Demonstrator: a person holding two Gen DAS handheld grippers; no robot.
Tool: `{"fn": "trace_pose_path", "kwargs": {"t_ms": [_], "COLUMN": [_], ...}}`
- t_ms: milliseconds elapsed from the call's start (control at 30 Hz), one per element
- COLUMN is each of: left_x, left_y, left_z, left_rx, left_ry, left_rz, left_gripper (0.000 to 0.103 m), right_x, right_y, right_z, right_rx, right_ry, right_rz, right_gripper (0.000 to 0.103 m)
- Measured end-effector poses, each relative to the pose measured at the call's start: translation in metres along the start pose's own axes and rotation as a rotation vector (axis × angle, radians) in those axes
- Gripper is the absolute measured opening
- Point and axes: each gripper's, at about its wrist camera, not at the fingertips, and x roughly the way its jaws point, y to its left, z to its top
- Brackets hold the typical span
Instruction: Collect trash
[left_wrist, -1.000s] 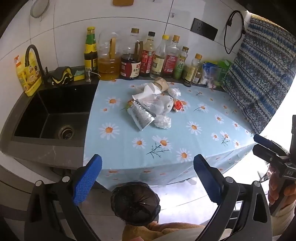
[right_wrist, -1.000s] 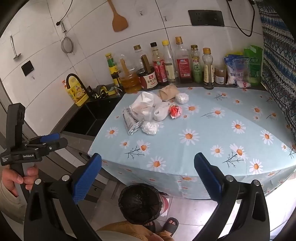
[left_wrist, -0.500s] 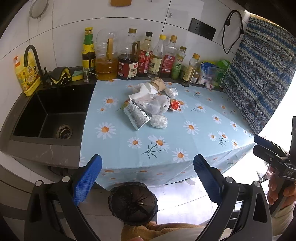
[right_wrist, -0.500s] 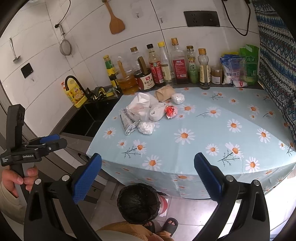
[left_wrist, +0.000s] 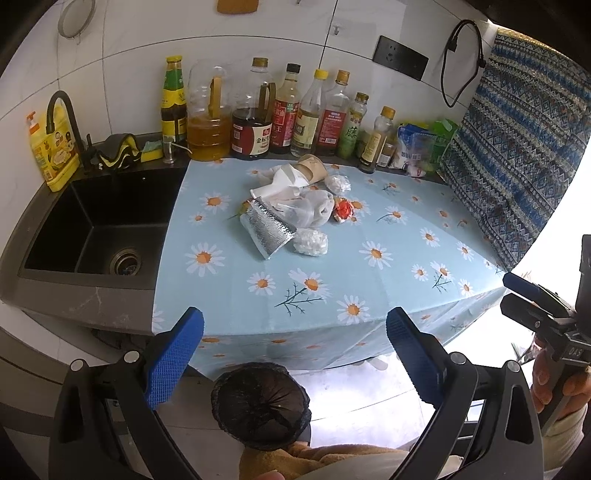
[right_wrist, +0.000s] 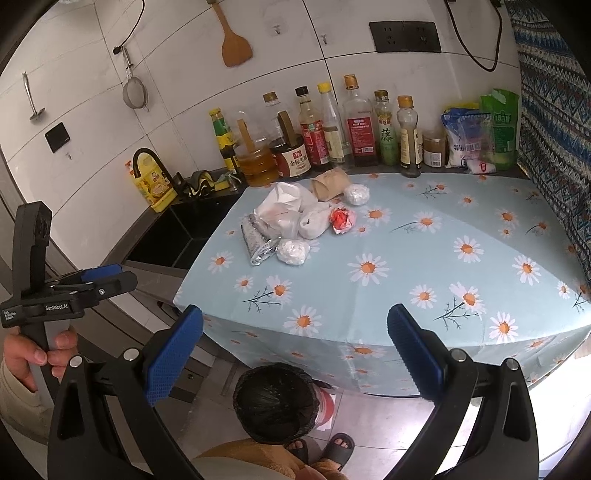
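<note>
The bin (right_wrist: 275, 400), lined in black, stands on the floor under the tablecloth's (right_wrist: 461, 280) front edge. The trash pile (left_wrist: 291, 214) sits mid-cloth, toward the bottles (left_wrist: 295, 110). Left gripper (left_wrist: 293, 354) and right gripper (right_wrist: 293, 352) hover off that edge, jaws wide, empty.

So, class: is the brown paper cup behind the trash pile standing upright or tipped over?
Tipped over. The brown paper cup lies on its side on the daisy tablecloth, its open mouth toward the white bags.
</note>
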Motion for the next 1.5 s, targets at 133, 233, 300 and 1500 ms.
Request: {"fn": "trace_pose_path", "kwargs": {"t_ms": [133, 233, 300, 1500], "left_x": [0.000, 0.001, 0.002, -0.009], "left_y": [-0.002, -0.002, -0.003, 0.016], "left_z": [-0.001, 0.000, -0.001, 0.000], "left_rx": [-0.001, -0.001, -0.004, -0.016], "left_ry": [-0.001, 0.001, 0.001, 0.022], "left_rz": [-0.002, 0.002, 0.004, -0.011], "left_gripper": [0.096, 0.096, 0.096, 0.096], "right_x": [0.001, 0.001, 0.002, 0.007], "right_y": [-0.001, -0.002, -0.003, 0.015], "right_z": [-0.001, 0.000, 0.000, 0.004], "right_rx": [0.010, 0.010, 0.009, 0.017], "right_ry": [0.005, 0.004, 0.001, 0.013], "right_rz": [0.006, 0.008, 0.009, -0.001], "right_gripper": [0.099, 0.099, 0.099, 0.099]}}
